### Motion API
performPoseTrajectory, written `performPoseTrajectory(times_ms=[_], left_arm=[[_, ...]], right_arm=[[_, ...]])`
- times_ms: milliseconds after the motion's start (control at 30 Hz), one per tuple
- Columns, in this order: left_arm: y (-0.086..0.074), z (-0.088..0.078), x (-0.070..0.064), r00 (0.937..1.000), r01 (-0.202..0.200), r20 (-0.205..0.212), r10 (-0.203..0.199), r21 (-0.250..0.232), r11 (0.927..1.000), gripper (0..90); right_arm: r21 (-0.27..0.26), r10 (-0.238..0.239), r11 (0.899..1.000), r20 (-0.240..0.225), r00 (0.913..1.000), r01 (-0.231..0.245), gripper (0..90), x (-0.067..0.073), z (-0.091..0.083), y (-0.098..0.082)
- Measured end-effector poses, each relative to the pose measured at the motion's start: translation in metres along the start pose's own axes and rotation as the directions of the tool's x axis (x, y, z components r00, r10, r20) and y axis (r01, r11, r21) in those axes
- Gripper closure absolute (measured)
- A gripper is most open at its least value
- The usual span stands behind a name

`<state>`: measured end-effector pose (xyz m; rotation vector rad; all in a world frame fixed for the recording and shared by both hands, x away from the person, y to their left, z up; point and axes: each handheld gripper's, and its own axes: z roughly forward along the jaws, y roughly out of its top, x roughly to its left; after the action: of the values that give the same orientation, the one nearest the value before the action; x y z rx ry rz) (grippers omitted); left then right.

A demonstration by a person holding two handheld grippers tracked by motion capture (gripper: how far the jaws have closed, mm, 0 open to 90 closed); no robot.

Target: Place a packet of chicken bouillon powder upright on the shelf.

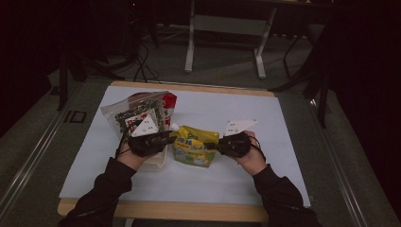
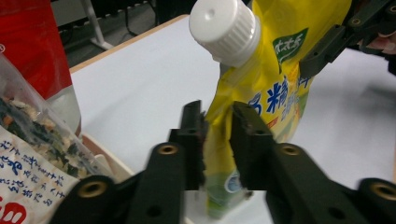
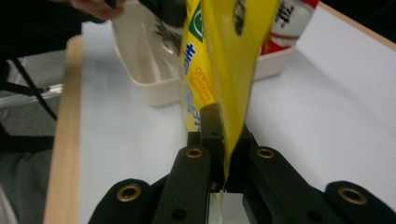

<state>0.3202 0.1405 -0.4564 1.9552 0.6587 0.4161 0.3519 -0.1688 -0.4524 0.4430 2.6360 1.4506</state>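
Note:
A yellow spouted pouch (image 1: 195, 146) with a white screw cap (image 2: 226, 28) hangs between my two grippers above the white mat. My left gripper (image 1: 171, 138) has its jaws closed on the pouch's side edge below the cap; in the left gripper view the gripper (image 2: 218, 123) presses the yellow pouch (image 2: 275, 60) from both sides. My right gripper (image 1: 210, 145) pinches the opposite edge. In the right gripper view the gripper (image 3: 224, 135) is shut tight on the thin seam of the pouch (image 3: 224, 56), which rises upright from it.
A cream tray (image 3: 154, 88) stands at the left of the white mat (image 1: 236, 179), holding a clear snack bag (image 1: 135, 111) and a red-and-white package (image 1: 169, 101). The wooden table edge (image 1: 189, 210) runs along the front. A desk frame (image 1: 227, 28) stands on the floor behind.

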Motion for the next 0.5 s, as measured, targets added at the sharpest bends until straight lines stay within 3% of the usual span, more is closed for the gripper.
performPoseTrajectory(times_ms=[133, 200, 233, 300, 333, 433, 500], left_arm=[[0.005, -0.004, -0.004, 0.9999, 0.015, 0.007, -0.015, -0.021, 0.9997, 55.6], [0.008, -0.007, -0.009, 0.9999, 0.01, -0.008, -0.01, -0.026, 0.9996, 41.9], [0.009, -0.01, -0.012, 0.9996, 0.027, -0.001, -0.027, -0.038, 0.9989, 36.2], [0.01, -0.012, -0.014, 0.9997, 0.023, -0.006, -0.024, -0.047, 0.9986, 35.3], [0.01, -0.016, -0.017, 0.9995, 0.032, -0.006, -0.032, -0.05, 0.9982, 30.0], [0.009, -0.017, -0.019, 0.9993, 0.037, -0.002, -0.037, -0.059, 0.9976, 29.3], [0.006, -0.022, -0.025, 0.999, 0.043, 0.017, -0.042, -0.066, 0.9969, 26.5]], right_arm=[[-0.009, -0.025, 1.0, 0.001, 0.9997, 0.025, 89.9, 0.003, -0.004, 0.006], [-0.023, -0.05, 0.998, 0.008, 0.9987, 0.051, 89.9, 0.006, -0.011, 0.013], [-0.026, -0.059, 0.998, 0.013, 0.9982, 0.059, 89.9, 0.006, -0.014, 0.015], [-0.032, -0.065, 0.997, 0.014, 0.9978, 0.066, 89.9, 0.007, -0.017, 0.017], [-0.041, -0.074, 0.996, 0.022, 0.997, 0.075, 89.9, 0.008, -0.022, 0.022], [-0.053, -0.082, 0.995, 0.025, 0.9963, 0.084, 89.9, 0.008, -0.028, 0.026], [-0.065, -0.089, 0.994, 0.029, 0.9956, 0.091, 89.9, 0.007, -0.033, 0.031]])
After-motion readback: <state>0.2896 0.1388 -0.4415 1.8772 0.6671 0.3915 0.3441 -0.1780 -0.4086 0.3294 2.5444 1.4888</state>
